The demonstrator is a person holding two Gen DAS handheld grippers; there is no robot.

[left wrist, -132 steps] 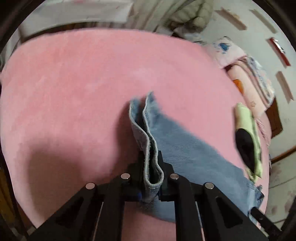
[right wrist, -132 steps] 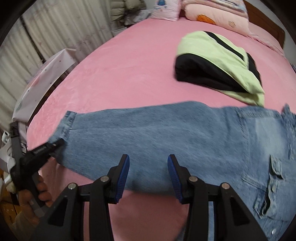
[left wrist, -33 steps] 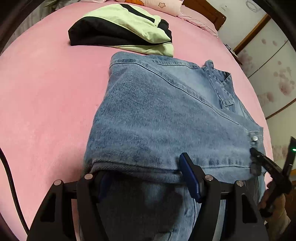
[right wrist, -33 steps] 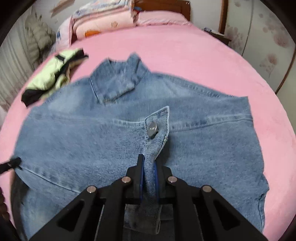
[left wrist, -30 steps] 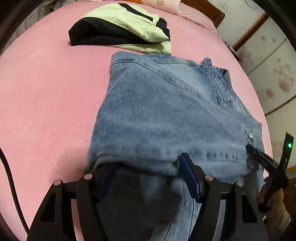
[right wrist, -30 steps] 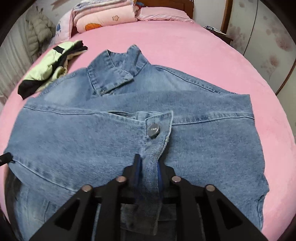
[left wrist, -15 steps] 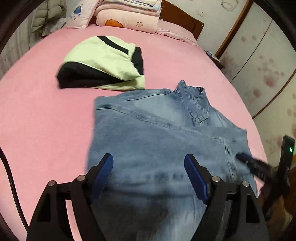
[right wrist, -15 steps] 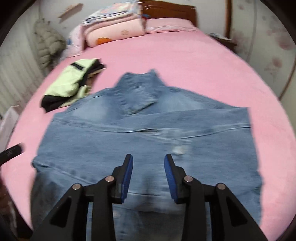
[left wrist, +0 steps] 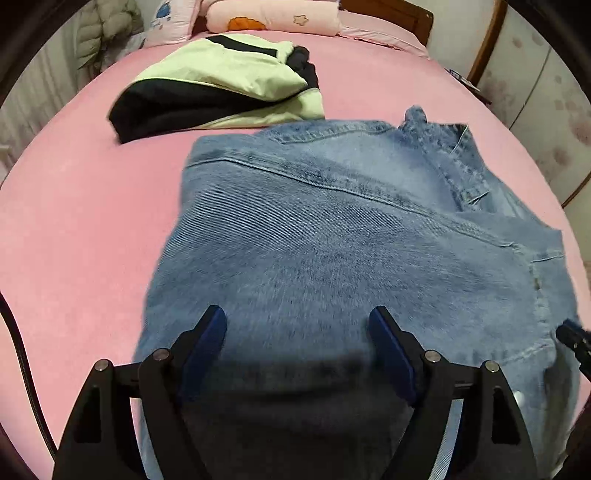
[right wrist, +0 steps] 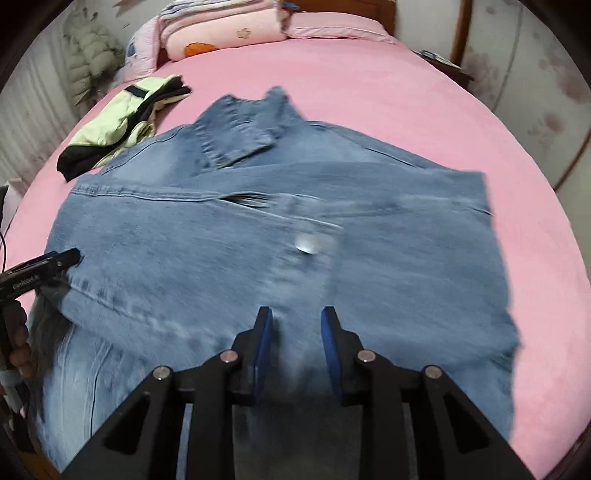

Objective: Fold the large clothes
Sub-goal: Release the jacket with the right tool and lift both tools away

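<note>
A blue denim jacket point(left wrist: 332, 240) lies on the pink bed point(left wrist: 81, 206), sleeves folded in over the body, collar at the far end. It also shows in the right wrist view point(right wrist: 258, 229), with a metal button point(right wrist: 308, 243) on the folded sleeve cuff. My left gripper point(left wrist: 297, 332) is open and empty just above the jacket's near left part. My right gripper point(right wrist: 295, 332) is open and empty above the jacket's near middle. The left gripper's tip point(right wrist: 55, 260) shows at the jacket's left edge in the right wrist view.
A folded green and black garment point(left wrist: 221, 85) lies on the bed beyond the jacket's left shoulder, also in the right wrist view point(right wrist: 118, 129). Pink pillows and quilts point(right wrist: 221, 33) are stacked at the headboard. A wardrobe point(left wrist: 546, 92) stands at the right.
Both grippers opened and let go of the denim: the right released the buttoned cuff, the left released the folded edge. Both have pulled back and up, and the jacket lies flat.
</note>
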